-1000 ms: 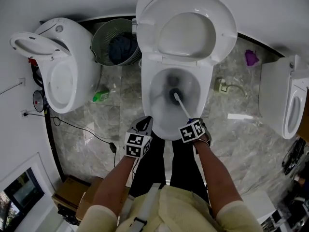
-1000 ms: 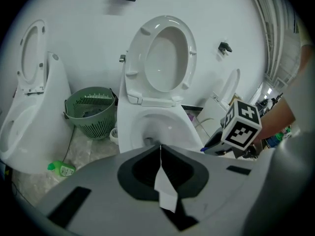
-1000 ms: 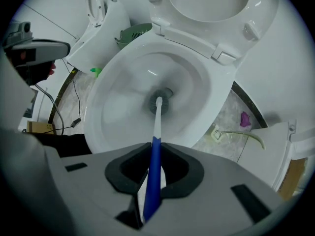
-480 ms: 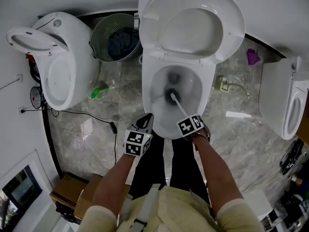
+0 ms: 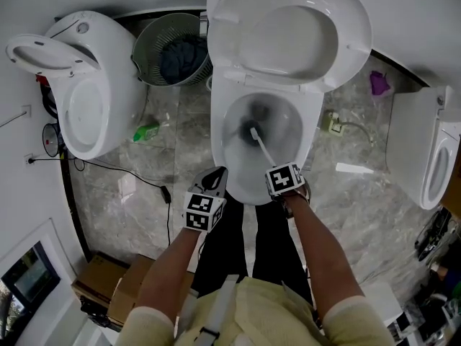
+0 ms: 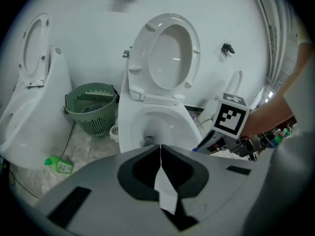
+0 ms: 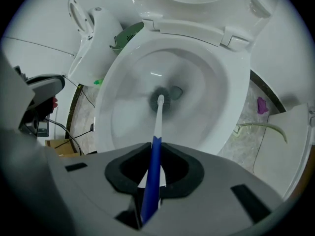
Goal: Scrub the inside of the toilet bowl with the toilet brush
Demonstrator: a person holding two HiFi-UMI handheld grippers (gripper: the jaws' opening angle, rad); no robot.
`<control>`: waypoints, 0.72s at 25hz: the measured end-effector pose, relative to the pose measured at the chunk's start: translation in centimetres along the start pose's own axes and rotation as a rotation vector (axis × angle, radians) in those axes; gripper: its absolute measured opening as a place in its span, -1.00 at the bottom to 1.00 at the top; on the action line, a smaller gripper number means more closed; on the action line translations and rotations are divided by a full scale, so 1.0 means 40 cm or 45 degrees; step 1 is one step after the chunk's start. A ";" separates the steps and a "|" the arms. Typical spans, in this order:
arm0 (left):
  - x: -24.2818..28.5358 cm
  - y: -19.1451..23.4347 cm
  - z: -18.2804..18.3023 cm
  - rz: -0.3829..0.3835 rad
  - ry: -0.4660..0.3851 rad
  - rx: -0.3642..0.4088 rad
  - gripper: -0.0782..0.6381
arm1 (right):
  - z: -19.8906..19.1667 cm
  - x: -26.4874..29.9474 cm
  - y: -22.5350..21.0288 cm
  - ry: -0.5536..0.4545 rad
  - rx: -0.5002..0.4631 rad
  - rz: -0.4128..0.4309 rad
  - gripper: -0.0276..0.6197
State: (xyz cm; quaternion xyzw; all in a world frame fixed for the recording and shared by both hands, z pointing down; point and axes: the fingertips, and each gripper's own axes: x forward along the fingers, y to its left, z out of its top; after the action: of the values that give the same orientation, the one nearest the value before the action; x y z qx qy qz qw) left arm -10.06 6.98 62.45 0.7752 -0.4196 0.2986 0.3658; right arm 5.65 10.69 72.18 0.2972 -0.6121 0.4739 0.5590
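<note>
The white toilet bowl [image 5: 234, 170] [image 7: 236, 107] [image 6: 129, 132] stands ahead with its seat and lid raised [image 5: 288, 31]. My right gripper [image 5: 282, 186] [image 7: 153, 154] is shut on the toilet brush handle [image 7: 151, 176], blue at the grip and white lower down. The dark brush head [image 5: 247, 130] [image 7: 160, 98] sits deep in the bowl by the drain. My left gripper [image 5: 214, 184] [image 6: 160, 149] hovers at the bowl's near-left rim, jaws together and holding nothing.
A second white toilet [image 5: 86, 103] with a raised lid stands at the left, and a third fixture [image 5: 425, 150] at the right. A green basket [image 5: 173, 56] sits between the toilets. A green bottle [image 5: 147, 131] and a black cable [image 5: 115, 173] lie on the marble floor.
The brush head has slid from the bowl's middle toward the far left near the drain. My right gripper moved slightly left and forward; the left stayed about where it was.
</note>
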 end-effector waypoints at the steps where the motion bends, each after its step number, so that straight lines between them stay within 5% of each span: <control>1: 0.002 -0.002 -0.001 -0.001 0.001 0.001 -0.73 | 0.007 0.002 0.001 -0.006 0.007 -0.003 -0.69; 18: 0.004 0.011 0.003 0.016 -0.019 -0.015 -0.73 | 0.148 -0.009 -0.070 -0.054 -0.023 -0.088 -0.69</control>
State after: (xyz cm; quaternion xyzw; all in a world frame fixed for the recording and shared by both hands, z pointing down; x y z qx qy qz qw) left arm -10.37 6.67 62.65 0.7726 -0.4289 0.2928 0.3652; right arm 5.85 4.18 72.98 0.3233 -0.6173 0.4424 0.5646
